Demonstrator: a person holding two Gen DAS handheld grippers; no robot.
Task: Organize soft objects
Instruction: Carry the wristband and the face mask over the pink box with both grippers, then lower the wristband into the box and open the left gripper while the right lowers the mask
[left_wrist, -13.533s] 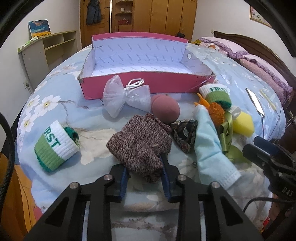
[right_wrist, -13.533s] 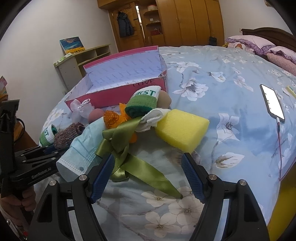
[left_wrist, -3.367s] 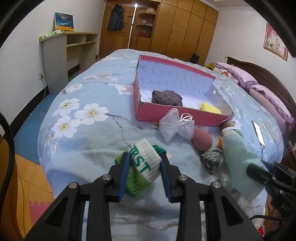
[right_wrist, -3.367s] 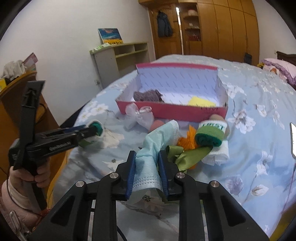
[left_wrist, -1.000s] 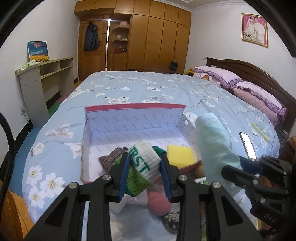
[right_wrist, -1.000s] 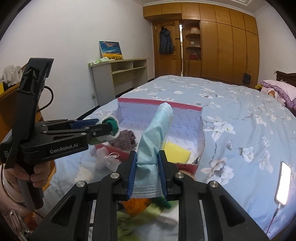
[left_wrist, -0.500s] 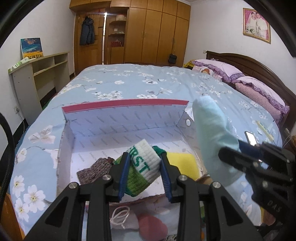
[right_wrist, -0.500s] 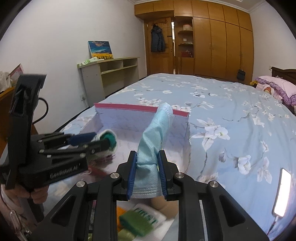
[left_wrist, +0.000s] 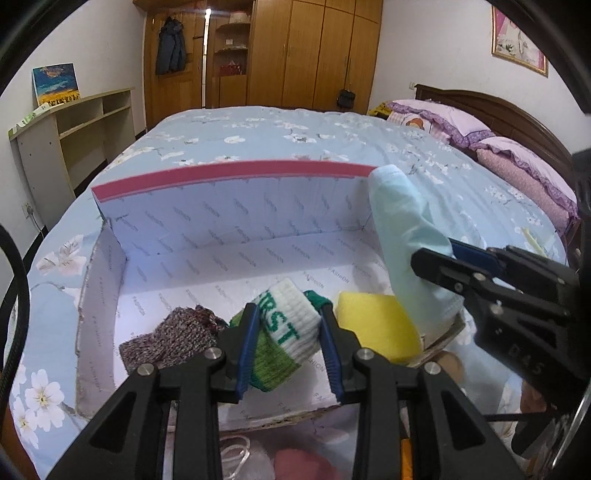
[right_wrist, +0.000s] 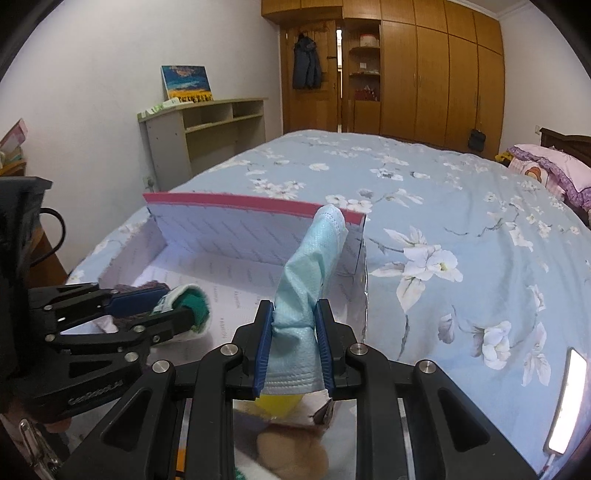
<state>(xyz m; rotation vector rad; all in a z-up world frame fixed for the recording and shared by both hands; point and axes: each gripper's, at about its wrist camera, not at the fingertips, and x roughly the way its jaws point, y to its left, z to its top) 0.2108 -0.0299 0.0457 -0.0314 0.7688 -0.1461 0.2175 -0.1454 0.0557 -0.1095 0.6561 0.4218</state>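
Blue pads of the left gripper (left_wrist: 289, 341) are clamped on a rolled green-and-white sock (left_wrist: 284, 339), held just over the near edge of the pink box (left_wrist: 229, 171). Beside it, the right gripper (right_wrist: 294, 341) pinches a pale blue face mask (right_wrist: 312, 266) that stands up from its jaws, above the box's near right corner. Inside the box already lie a brown knitted piece (left_wrist: 173, 338) and a yellow sponge (left_wrist: 373, 330). This looks like the drop-off step: next, each gripper should lower over bare floor further in and let go, clear of the tall back wall.
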